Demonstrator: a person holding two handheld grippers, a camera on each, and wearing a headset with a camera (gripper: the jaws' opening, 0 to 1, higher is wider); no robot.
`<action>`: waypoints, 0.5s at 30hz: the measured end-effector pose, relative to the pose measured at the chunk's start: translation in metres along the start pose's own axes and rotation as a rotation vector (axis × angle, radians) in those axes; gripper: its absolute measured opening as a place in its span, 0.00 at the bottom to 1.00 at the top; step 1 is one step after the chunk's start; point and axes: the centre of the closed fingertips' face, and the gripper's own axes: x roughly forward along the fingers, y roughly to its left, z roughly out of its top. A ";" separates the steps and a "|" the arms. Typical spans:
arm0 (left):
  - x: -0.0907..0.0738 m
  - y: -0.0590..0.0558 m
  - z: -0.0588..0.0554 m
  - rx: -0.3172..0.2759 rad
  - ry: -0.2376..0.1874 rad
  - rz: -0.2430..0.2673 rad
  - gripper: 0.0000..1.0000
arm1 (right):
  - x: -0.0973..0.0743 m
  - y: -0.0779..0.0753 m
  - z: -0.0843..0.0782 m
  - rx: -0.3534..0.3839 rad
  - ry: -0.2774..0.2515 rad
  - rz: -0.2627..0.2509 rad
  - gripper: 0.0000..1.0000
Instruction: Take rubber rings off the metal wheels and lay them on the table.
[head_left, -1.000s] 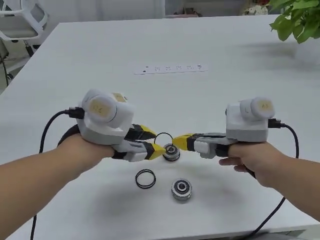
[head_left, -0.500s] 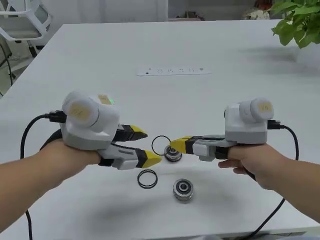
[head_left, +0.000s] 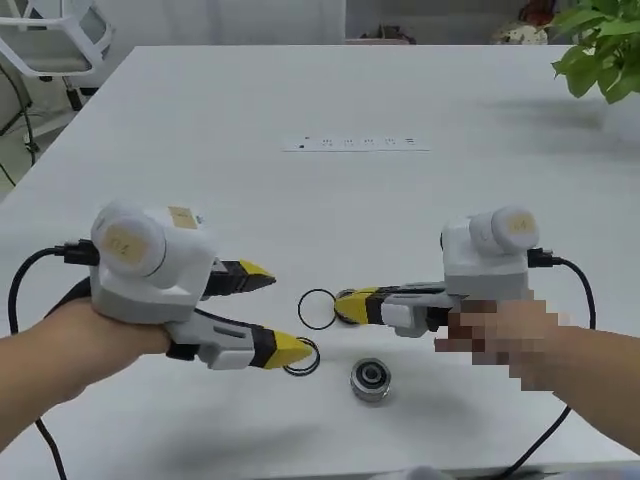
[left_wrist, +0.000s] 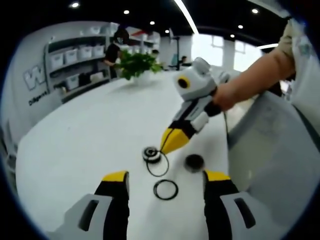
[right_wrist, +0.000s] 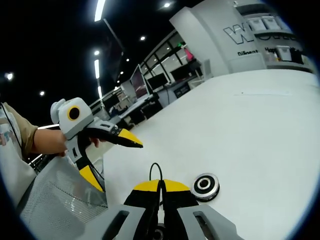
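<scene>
At the near edge of the white table (head_left: 420, 200), the right gripper (head_left: 348, 303) has its jaws pressed together on one edge of a thin rubber ring (head_left: 317, 308). In the right gripper view the ring's black arc rises from between the closed yellow tips. The rest of the ring reaches toward 9 o'clock from the tips, low over the table; whether it touches the surface cannot be told. A metal wheel (left_wrist: 151, 154) sits just beside those tips on their 12 o'clock side. The ring is clear of it, so the pinch is judged to serve for carrying the ring aside and laying it down. The left gripper (head_left: 272, 310), at 9 o'clock of the held ring, has its jaws spread wide and grips nothing, which is judged a ready posture. Its lower jaw overlaps a second rubber ring (left_wrist: 165, 189), which lies flat on the table at 7 o'clock of the right tips and is judged already delivered. A second wheel (head_left: 371, 379) rests at 5 o'clock, apart from both grippers. A dark band in its groove may be a ring not yet removed, though this is unconfirmed. A socket strip (head_left: 348, 143) lies well apart at 12 o'clock.
</scene>
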 end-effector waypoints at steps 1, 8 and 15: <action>-0.001 0.000 -0.002 -0.006 0.002 0.002 0.63 | 0.001 0.001 -0.001 -0.001 0.006 0.003 0.00; -0.010 0.001 -0.014 -0.030 0.011 0.015 0.67 | 0.009 0.004 -0.014 -0.019 0.066 0.024 0.00; -0.016 0.001 -0.020 -0.048 0.010 0.026 0.68 | 0.015 0.004 -0.019 -0.021 0.092 0.032 0.00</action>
